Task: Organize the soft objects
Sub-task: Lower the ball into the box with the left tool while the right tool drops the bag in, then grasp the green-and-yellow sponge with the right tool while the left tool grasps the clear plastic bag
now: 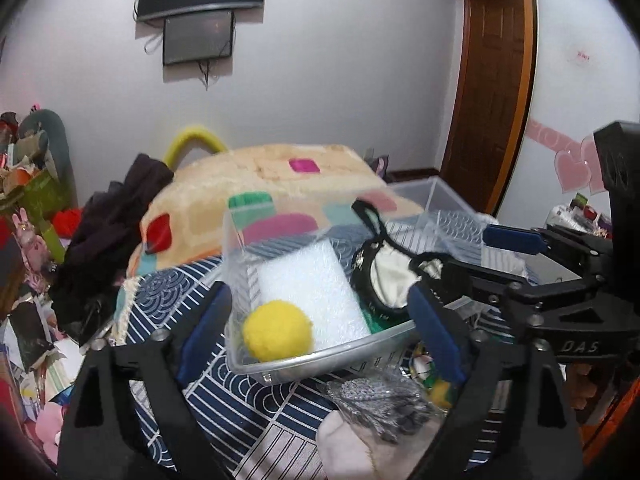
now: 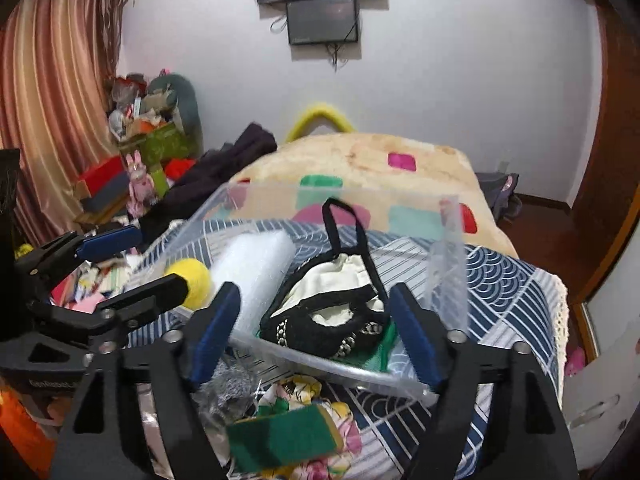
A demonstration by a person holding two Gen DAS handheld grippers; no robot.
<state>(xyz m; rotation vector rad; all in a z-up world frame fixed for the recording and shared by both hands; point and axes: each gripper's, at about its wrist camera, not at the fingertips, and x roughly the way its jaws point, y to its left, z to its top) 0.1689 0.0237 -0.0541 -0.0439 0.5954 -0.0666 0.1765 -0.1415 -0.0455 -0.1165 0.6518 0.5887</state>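
A clear, rectangular plastic bin (image 1: 320,354) is seen resting on a bed covered by a navy-and-white patterned quilt (image 1: 240,412). Inside it lie a fuzzy yellow pom-pom ball (image 1: 277,330), a white foam block (image 1: 310,292) and a black-trimmed cream fabric piece (image 2: 332,304), its strap draped up over the far wall.

The left hand-held gripper (image 1: 320,316) is held released, its blue-padded jaws spread wide on either side of the bin's near end, nothing between them. The right hand-held gripper (image 2: 316,332) is likewise released and empty, its jaws apart before the bin's near wall.

Still outside the bin, just in front of it, are a grey knitted cloth (image 1: 380,408) and a green sponge with a yellow backing (image 2: 284,436), lying on a floral cloth (image 2: 304,392).

Several risks can be judged from here. The light bin could be nudged or tipped by a jaw lowered against its rim. The loose items are heaped together, so two might be pinched at once. The raised strap could be snagged by a passing jaw, and the pom-pom would roll if knocked.
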